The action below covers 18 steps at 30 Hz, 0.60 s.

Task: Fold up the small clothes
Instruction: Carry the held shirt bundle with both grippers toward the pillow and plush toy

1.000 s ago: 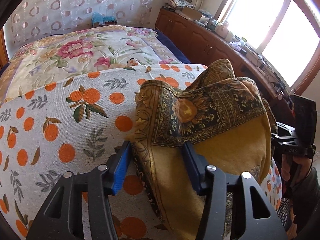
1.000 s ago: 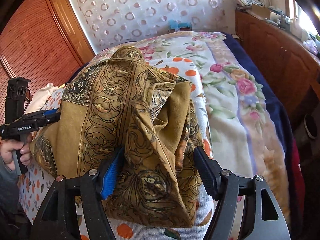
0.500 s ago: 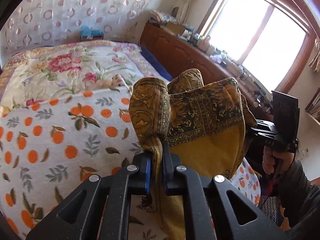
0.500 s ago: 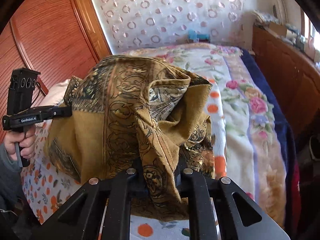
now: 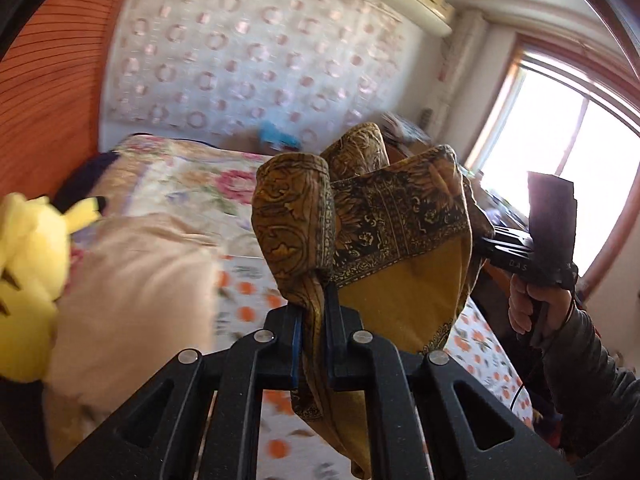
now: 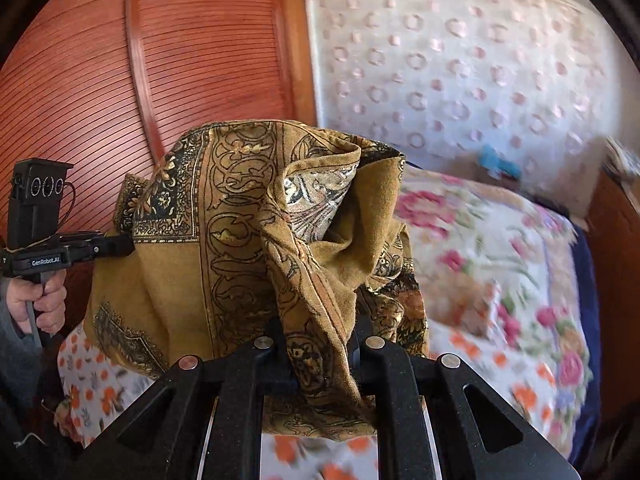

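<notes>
A small mustard-yellow garment (image 5: 400, 264) with dark ornate borders hangs in the air above the bed, stretched between both grippers. My left gripper (image 5: 312, 312) is shut on one bunched edge of it. In the right wrist view the same garment (image 6: 240, 248) fills the middle, and my right gripper (image 6: 320, 344) is shut on a crumpled fold of it. Across the cloth, the right gripper's body shows in the left wrist view, held by a hand (image 5: 532, 308). The left gripper's body shows in the right wrist view, held by a hand (image 6: 40, 304).
Below lies the bed with an orange-print sheet (image 5: 248, 292) and a floral quilt (image 6: 512, 264). A yellow plush toy (image 5: 28, 280) and a beige pillow (image 5: 132, 300) lie at the left. A wooden wardrobe (image 6: 120, 80), a dotted curtain and a bright window (image 5: 580, 168) surround the bed.
Both grippers closed on the garment's edges and lifted it off the bed. The views have swung upward, and the plush toy and wardrobe have come into sight.
</notes>
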Available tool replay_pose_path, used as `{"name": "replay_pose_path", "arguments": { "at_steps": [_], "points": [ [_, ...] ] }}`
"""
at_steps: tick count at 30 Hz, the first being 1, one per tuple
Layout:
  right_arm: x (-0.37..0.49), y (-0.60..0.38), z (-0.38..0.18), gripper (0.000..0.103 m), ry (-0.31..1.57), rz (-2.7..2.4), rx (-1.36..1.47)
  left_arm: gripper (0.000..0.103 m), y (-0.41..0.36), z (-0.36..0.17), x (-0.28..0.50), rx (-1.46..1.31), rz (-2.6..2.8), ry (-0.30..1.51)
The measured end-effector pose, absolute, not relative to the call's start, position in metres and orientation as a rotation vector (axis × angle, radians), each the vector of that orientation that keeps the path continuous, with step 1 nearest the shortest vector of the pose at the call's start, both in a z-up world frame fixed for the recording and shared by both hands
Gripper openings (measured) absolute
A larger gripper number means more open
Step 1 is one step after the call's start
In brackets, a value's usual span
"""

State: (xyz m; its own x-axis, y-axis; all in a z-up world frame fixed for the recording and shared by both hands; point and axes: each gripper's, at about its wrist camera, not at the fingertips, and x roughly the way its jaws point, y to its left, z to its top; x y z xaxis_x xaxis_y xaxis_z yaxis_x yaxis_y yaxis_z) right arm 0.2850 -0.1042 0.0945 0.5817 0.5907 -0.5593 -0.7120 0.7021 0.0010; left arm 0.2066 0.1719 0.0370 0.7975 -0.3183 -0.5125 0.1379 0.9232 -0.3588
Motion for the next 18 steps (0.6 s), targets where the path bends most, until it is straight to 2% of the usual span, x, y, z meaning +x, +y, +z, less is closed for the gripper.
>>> {"name": "replay_pose_path", "arguments": {
  "at_steps": [9,18],
  "points": [
    [0.369,0.063,0.085,0.013,0.599,0.947,-0.373,0.01,0.257,-0.003,0.182,-0.428,-0.034,0.592],
    [0.462,0.136,0.049,0.015,0.682,1.012,-0.403,0.01,0.275,-0.04,0.164,-0.482,0.048,0.597]
  ]
}}
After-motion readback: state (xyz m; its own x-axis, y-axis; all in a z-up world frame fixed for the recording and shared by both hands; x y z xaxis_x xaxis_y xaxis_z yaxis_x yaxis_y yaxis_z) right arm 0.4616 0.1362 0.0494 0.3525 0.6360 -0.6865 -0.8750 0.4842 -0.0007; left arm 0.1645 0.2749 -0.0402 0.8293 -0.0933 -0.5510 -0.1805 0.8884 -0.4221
